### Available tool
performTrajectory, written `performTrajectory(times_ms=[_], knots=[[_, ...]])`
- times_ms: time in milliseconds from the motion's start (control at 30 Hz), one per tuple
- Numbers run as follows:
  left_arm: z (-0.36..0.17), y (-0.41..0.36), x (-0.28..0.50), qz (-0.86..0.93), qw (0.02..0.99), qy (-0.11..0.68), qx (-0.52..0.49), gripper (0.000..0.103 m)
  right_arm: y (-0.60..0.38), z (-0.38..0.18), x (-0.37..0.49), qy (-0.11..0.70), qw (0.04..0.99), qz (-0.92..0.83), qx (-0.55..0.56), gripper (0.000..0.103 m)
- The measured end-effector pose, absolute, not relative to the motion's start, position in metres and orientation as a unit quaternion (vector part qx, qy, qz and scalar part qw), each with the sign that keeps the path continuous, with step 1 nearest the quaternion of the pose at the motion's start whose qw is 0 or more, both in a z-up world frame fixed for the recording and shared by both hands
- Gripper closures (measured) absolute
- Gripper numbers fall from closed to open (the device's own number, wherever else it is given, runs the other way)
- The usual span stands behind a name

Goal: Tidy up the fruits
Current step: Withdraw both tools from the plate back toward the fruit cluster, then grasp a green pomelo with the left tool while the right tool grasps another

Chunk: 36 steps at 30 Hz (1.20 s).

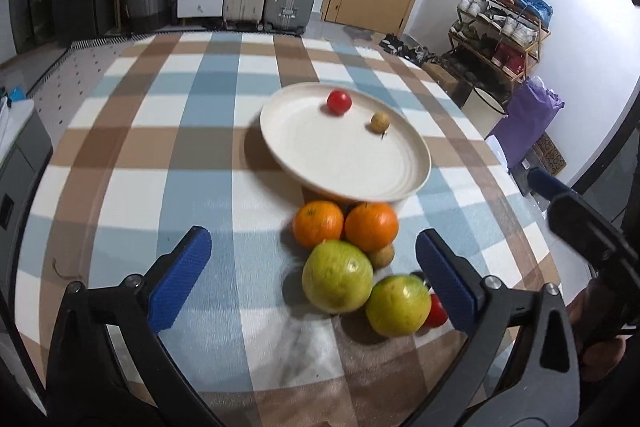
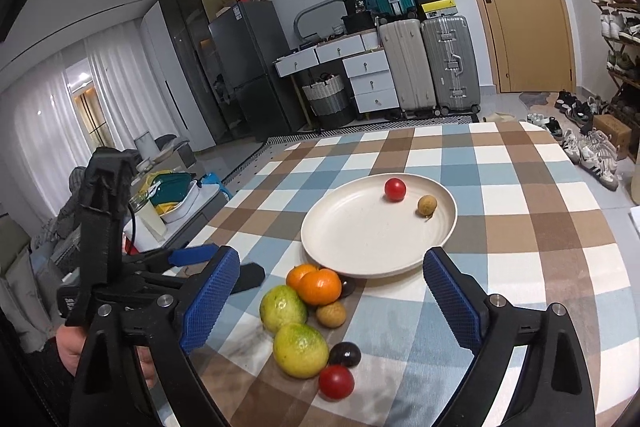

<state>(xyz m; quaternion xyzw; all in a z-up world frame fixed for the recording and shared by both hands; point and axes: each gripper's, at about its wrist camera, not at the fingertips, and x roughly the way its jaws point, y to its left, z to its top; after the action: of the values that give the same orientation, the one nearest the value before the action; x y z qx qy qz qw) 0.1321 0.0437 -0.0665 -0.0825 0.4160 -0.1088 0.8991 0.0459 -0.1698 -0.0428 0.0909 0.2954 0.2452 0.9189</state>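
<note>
Wood door (image 2: 516, 7), suitcases (image 2: 428, 63), fridge (image 2: 248, 63), curtains (image 2: 120, 91).

tomato (image 2: 395, 189) and longan (image 2: 427, 205) on plate (image 2: 360, 247); fruit pile (image 2: 304, 311) seemingly touching plate's near rim

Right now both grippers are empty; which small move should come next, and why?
Probably lower the open right gripper onto the near red tomato. It lies free at the pile's edge, while the plate already holds one tomato and one longan.
</note>
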Motion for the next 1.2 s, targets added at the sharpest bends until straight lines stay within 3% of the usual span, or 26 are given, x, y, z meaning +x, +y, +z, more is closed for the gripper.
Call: performTrajectory(times_ms=[600, 833, 900, 967, 1200], knots=[[-0.124, 0.048, 0.156, -0.137, 0.854, 0.481, -0.146, 0.004, -0.177, -0.06, 0.038, 0.316, 0.914, 0.238, 0.097, 0.008], [-0.133, 0.055, 0.163, -0.164, 0.841, 0.484, -0.176, 0.026, -0.178, -0.066, 0.038, 0.325, 0.91, 0.238, 0.101, 0.008], [-0.134, 0.055, 0.164, -0.19, 0.832, 0.484, -0.192, 0.047, -0.178, -0.068, 0.039, 0.328, 0.909, 0.238, 0.102, 0.008], [-0.135, 0.052, 0.164, -0.205, 0.825, 0.489, -0.198, 0.057, -0.178, -0.069, 0.038, 0.33, 0.908, 0.238, 0.103, 0.008], [-0.136, 0.055, 0.161, -0.2, 0.828, 0.483, -0.203, 0.058, -0.175, -0.069, 0.036, 0.33, 0.908, 0.24, 0.097, 0.008]])
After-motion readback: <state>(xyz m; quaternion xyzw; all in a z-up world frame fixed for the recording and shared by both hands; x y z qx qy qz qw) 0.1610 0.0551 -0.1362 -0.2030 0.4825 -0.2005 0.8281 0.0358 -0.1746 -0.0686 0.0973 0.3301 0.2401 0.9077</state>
